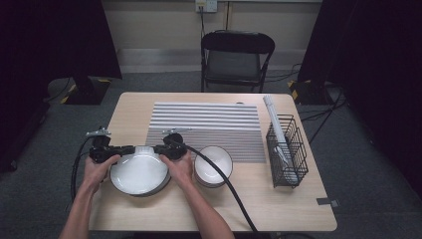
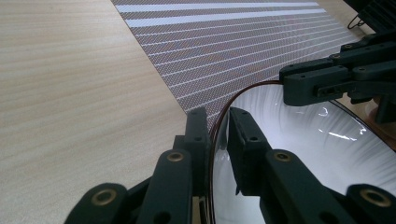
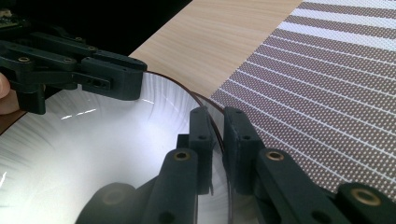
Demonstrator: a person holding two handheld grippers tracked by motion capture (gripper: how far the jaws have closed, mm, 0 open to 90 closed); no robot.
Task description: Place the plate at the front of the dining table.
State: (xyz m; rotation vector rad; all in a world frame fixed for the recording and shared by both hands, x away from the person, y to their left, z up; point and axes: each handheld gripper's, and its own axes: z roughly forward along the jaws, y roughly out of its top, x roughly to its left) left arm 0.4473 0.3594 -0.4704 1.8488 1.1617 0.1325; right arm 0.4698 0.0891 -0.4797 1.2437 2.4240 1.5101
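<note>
High view shows both my hands at the near left part of the wooden table (image 1: pixel 149 209), each holding a gripper against the big white plate (image 1: pixel 139 174) that lies between them. My left gripper (image 1: pixel 130 149) meets the plate's far left rim and my right gripper (image 1: pixel 158 149) meets its far right rim, so the two sets of jaws face one another across the dish.

Left gripper view puts my own two black fingers (image 2: pixel 197 135) nearly together, with the plate's thin brown-edged rim (image 2: pixel 219 126) passing between them; one finger sits outside the rim, the other inside over the white glaze. They look pinched onto the rim, though I cannot make out the actual contact on the inner pad. Beyond my fingertips the other gripper reaches in over the far edge of the same plate.

Right gripper view matches: my fingers (image 3: pixel 200 135) stand narrowly apart with the rim running through the slot, gripped on it.

Past both sets of fingertips lies the striped placemat (image 1: pixel 206 127), its near edge just beside the plate. To the outer side of my right fingers stands a smaller white bowl (image 1: pixel 213 165), near the plate. Well off beyond that is a black wire basket (image 1: pixel 286 149) with white rods in it. A folding chair (image 1: pixel 236 59) stands behind the table.
</note>
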